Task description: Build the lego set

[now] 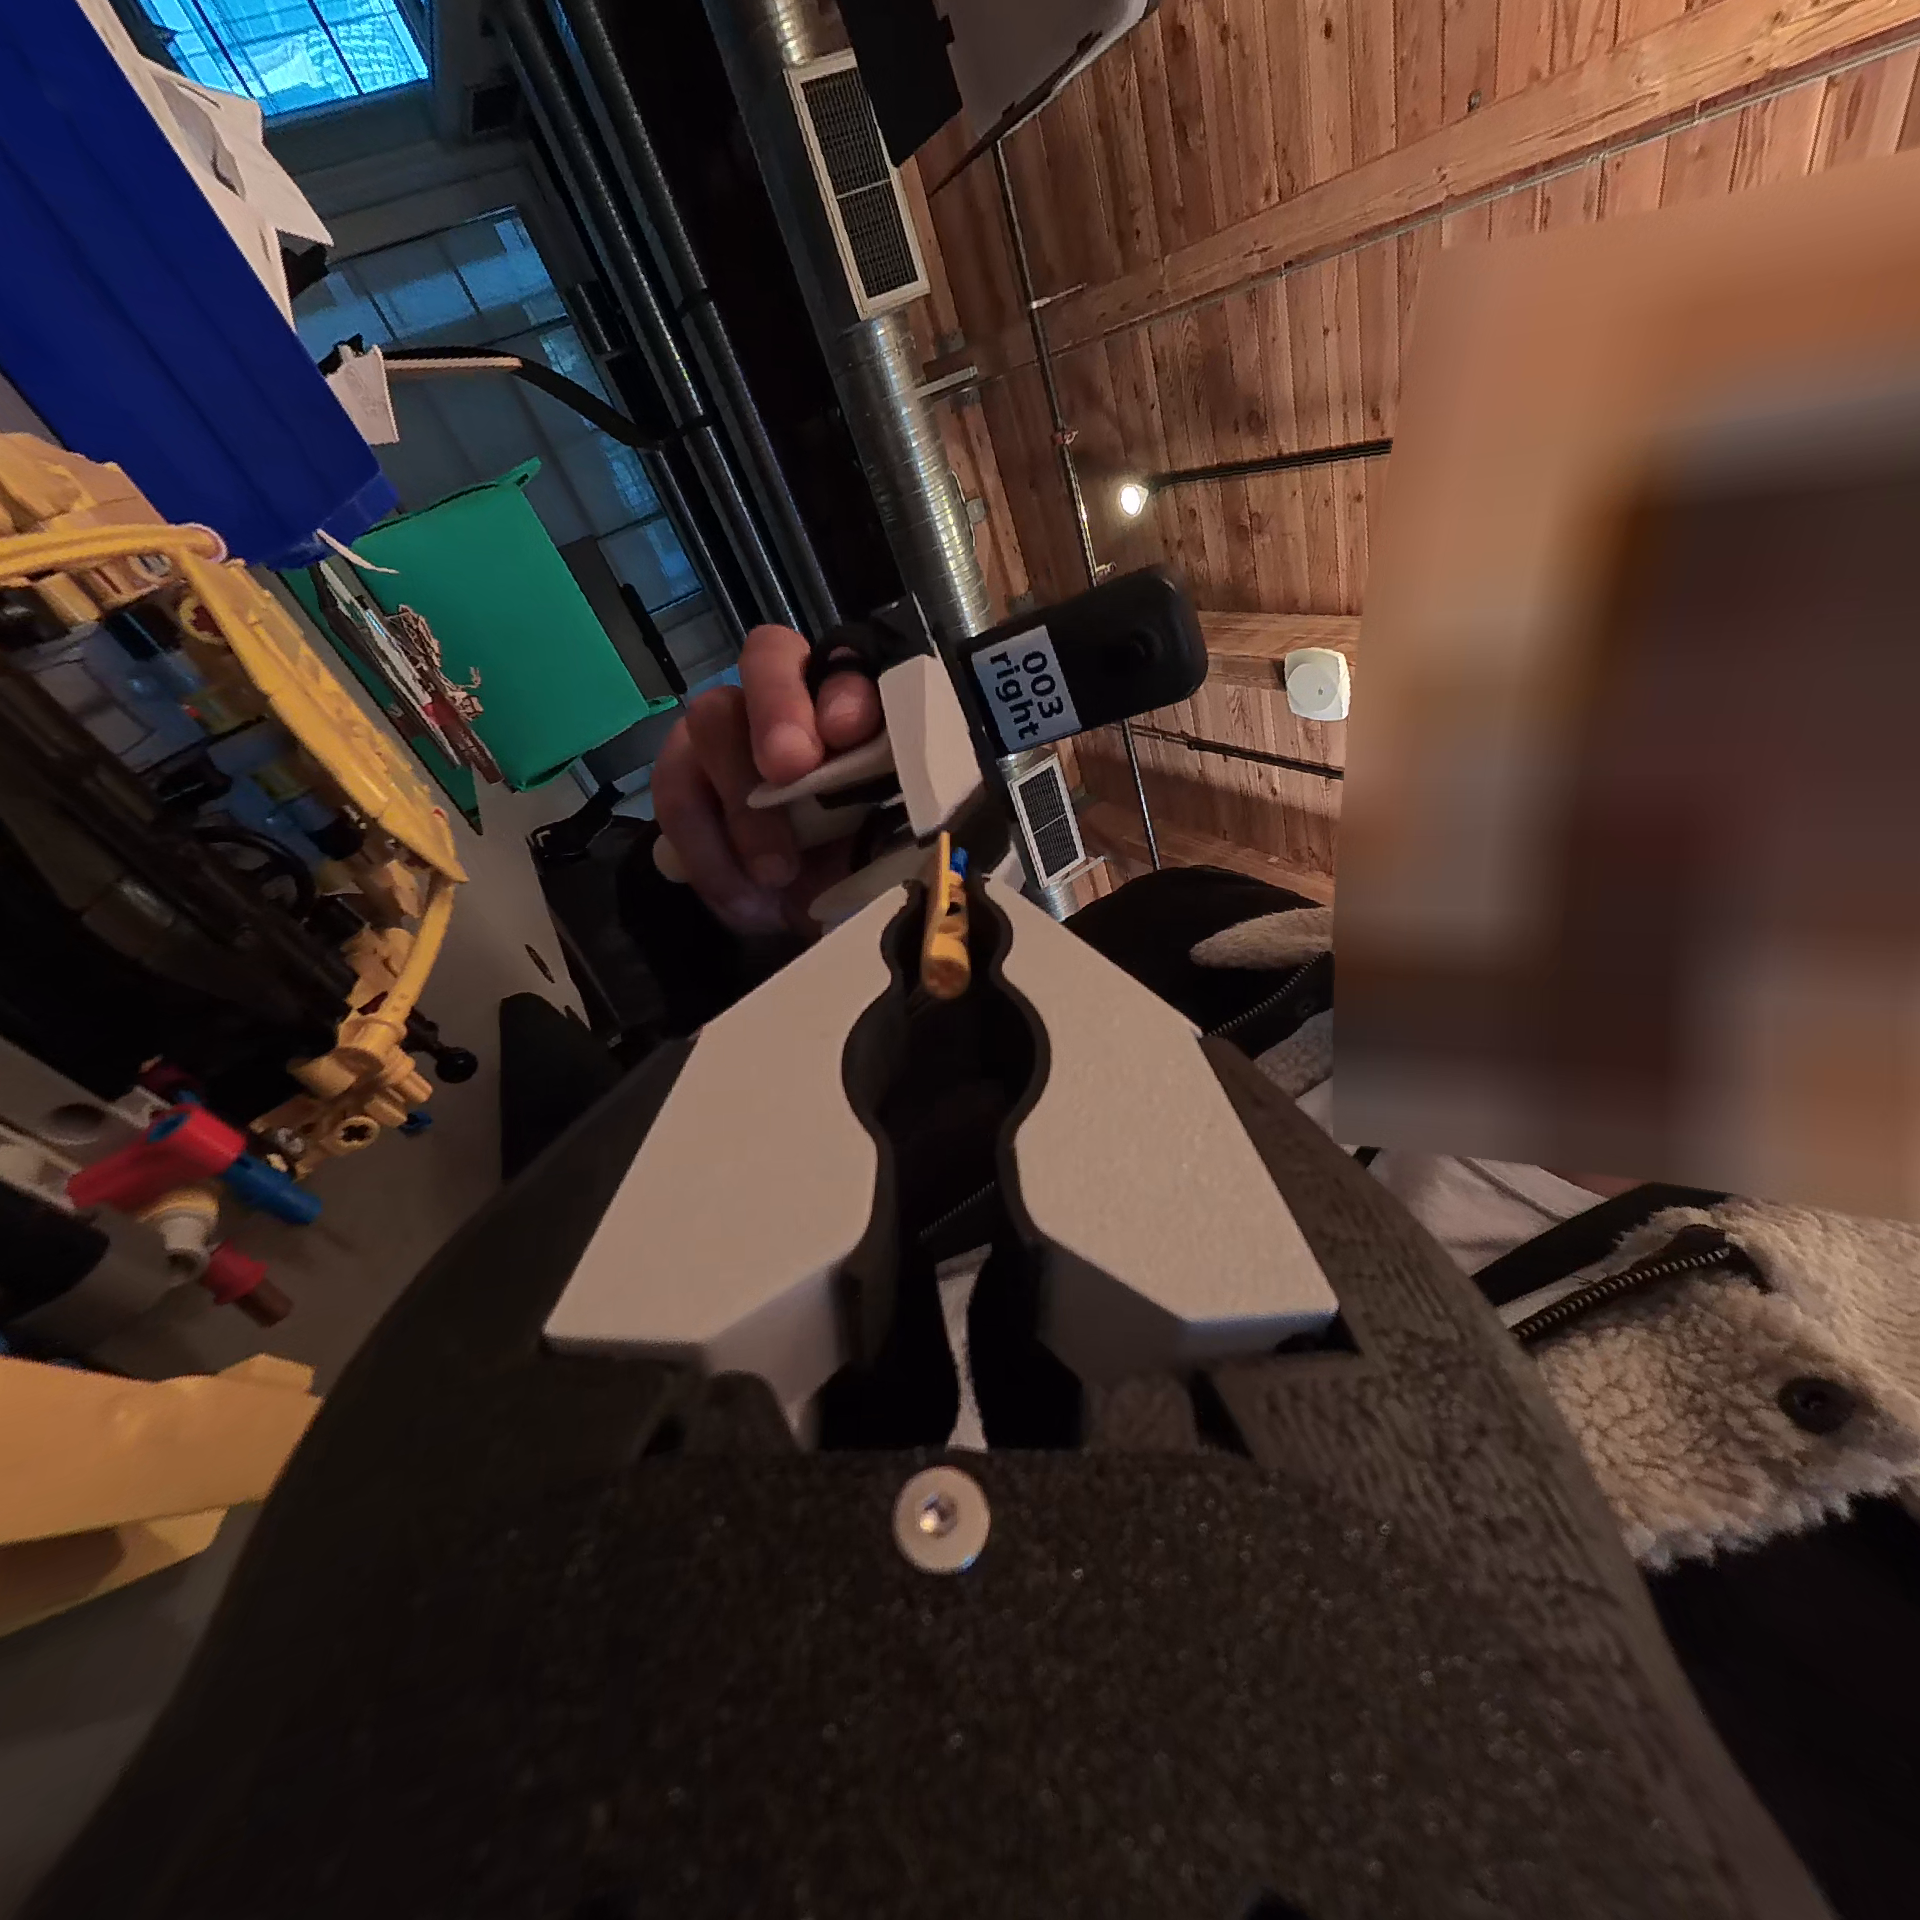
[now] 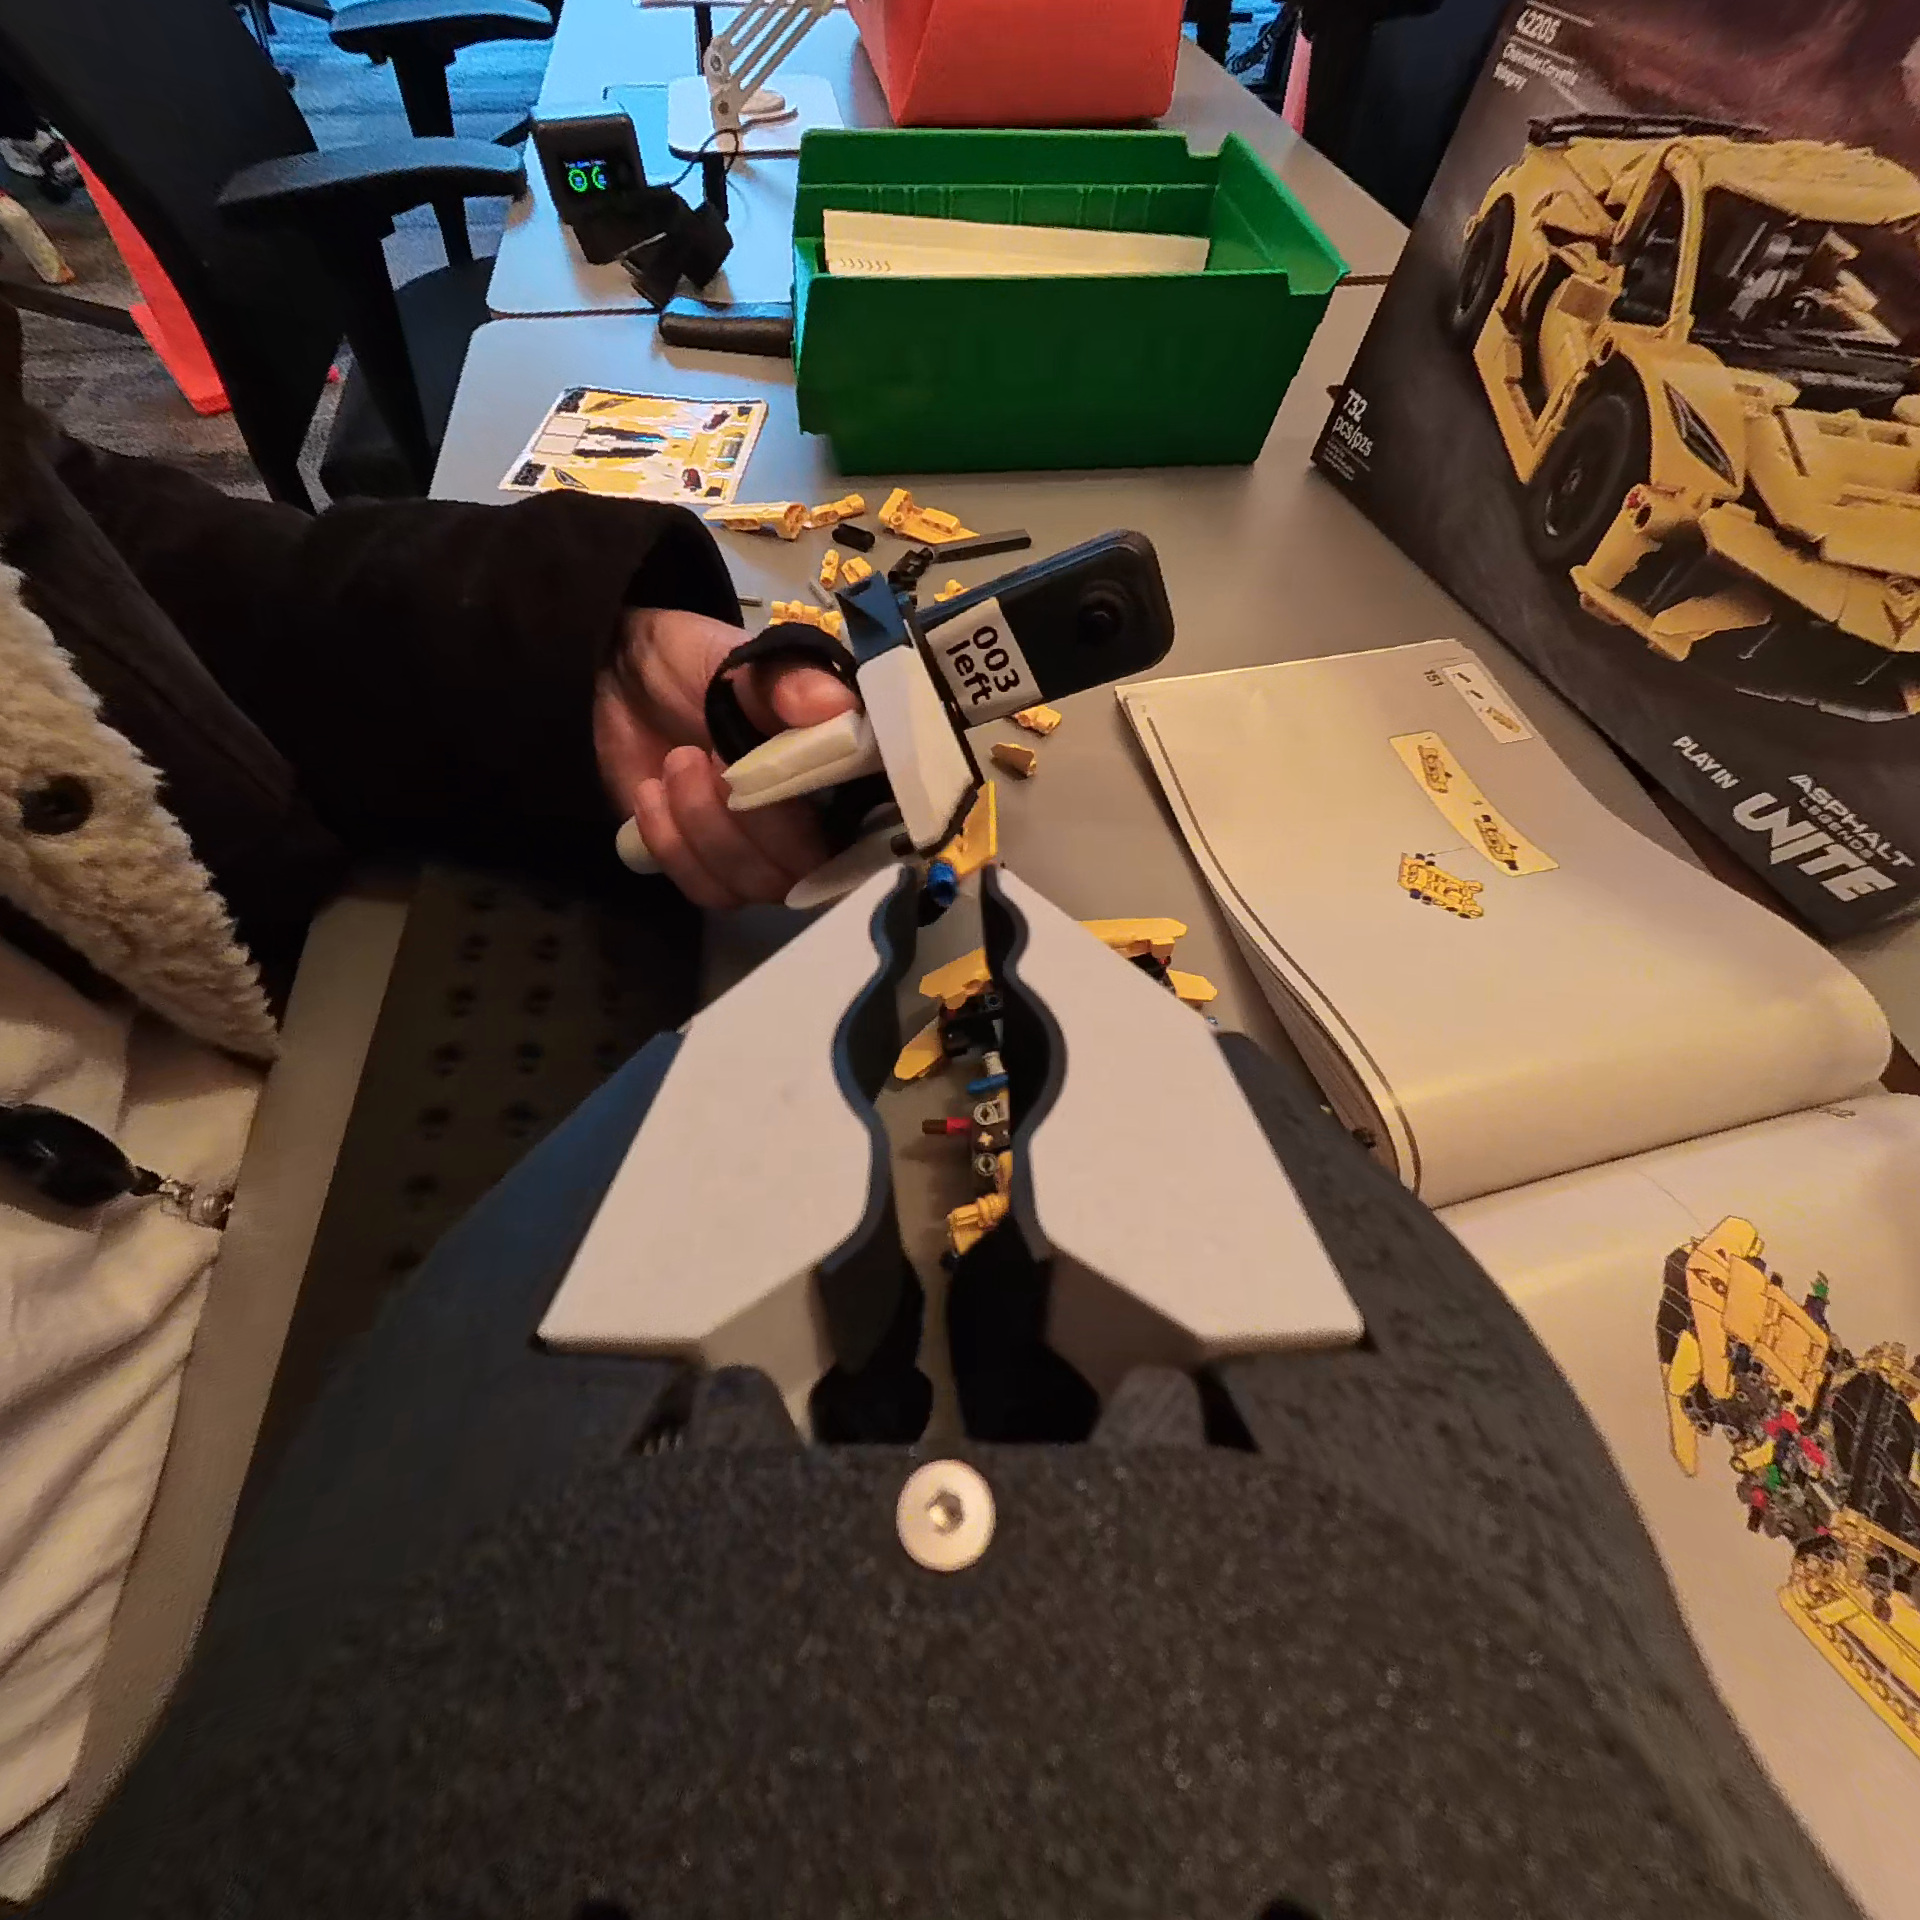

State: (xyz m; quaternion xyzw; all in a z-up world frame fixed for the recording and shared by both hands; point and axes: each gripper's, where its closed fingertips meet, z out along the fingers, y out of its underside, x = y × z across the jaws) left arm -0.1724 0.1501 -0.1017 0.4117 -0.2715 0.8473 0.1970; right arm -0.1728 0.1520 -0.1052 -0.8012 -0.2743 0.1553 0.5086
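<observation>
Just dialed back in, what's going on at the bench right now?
A person is building a yellow Lego car with a handheld gripper in each hand. The left gripper is shut on a small yellow piece, and the right gripper pinches a blue pin; the two meet tip to tip in the air, apparently joining them. Loose parts lie on the table, beside the open instruction booklet, a green bin and the box.

Left claw (image 1: pixel 948 920) clamps yellow piece (image 1: pixel 945 951); right claw (image 1: pixel 940 831) touching it
</observation>
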